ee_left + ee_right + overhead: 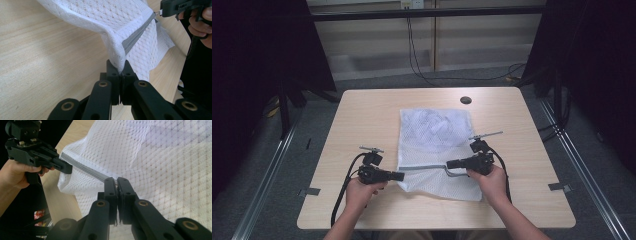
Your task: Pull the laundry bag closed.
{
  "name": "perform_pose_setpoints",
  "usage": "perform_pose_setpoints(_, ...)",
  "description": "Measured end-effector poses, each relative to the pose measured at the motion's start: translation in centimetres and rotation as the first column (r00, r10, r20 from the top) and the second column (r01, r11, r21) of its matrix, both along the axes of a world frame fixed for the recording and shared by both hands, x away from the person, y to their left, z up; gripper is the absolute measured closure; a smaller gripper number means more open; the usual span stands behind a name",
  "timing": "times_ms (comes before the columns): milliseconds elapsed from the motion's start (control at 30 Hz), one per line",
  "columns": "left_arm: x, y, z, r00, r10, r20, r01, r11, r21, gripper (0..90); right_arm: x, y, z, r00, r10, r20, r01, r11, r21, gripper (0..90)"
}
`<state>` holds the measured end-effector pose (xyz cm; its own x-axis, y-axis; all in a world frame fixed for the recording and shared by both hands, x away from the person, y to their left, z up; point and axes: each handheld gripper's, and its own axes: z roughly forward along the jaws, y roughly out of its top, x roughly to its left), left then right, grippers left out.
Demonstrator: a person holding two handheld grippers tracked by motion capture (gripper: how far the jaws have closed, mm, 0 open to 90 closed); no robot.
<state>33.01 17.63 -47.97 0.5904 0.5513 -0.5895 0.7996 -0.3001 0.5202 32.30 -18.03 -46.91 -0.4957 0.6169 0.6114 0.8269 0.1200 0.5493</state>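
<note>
A white mesh bag [434, 145] lies flat in the middle of the wooden table [362, 120], with pale cloth bunched inside its far half. A grey zipper [424, 168] runs across the bag near its front end. My left gripper [401, 176] is shut on the bag's left edge [117, 58] where the zipper [136, 36] ends, lifting the mesh a little. My right gripper [449, 164] is shut on the zipper pull at the zipper's right end. In the right gripper view its jaws [116, 181] close where the zipper [85, 168] arrives. The two grippers face each other along the zipper.
A round black grommet [466, 100] sits in the table near its far edge. Small metal brackets [559, 187] stick out at the front corners. Black cables [343, 192] trail from both grippers toward the person. Dark curtains and stands flank the table.
</note>
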Motion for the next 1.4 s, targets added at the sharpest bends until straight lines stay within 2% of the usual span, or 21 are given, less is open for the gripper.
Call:
perform_pose_setpoints(433,0.05,-0.06,0.10,1.0000,-0.004,-0.003,0.004,1.0000,0.004,88.7,-0.01,-0.32,0.01,1.0000,-0.005,0.000,0.005,1.000,0.003,87.0)
perform_pose_setpoints(500,0.13,0.00,0.06,0.9998,-0.018,0.009,0.018,0.9998,0.013,88.8,0.02,-0.38,-0.03,1.0000,-0.005,-0.002,0.005,1.000,0.006,87.0)
perform_pose_setpoints(1067,0.10,-0.16,0.08,0.9999,-0.007,0.010,0.007,0.9999,0.013,88.7,-0.06,-0.63,-0.04,1.0000,-0.004,-0.009,0.004,1.000,0.015,87.1)
perform_pose_setpoints(1200,0.17,-0.12,0.13,0.9997,-0.023,0.008,0.023,0.9997,0.008,88.8,-0.09,-0.69,0.00,1.0000,-0.006,-0.006,0.006,1.000,0.014,87.1)
perform_pose_setpoints(1400,0.06,-0.30,0.10,0.9998,-0.018,0.004,0.018,0.9998,0.003,88.7,-0.12,-0.79,0.01,0.9999,-0.006,-0.010,0.006,1.000,0.015,87.1)
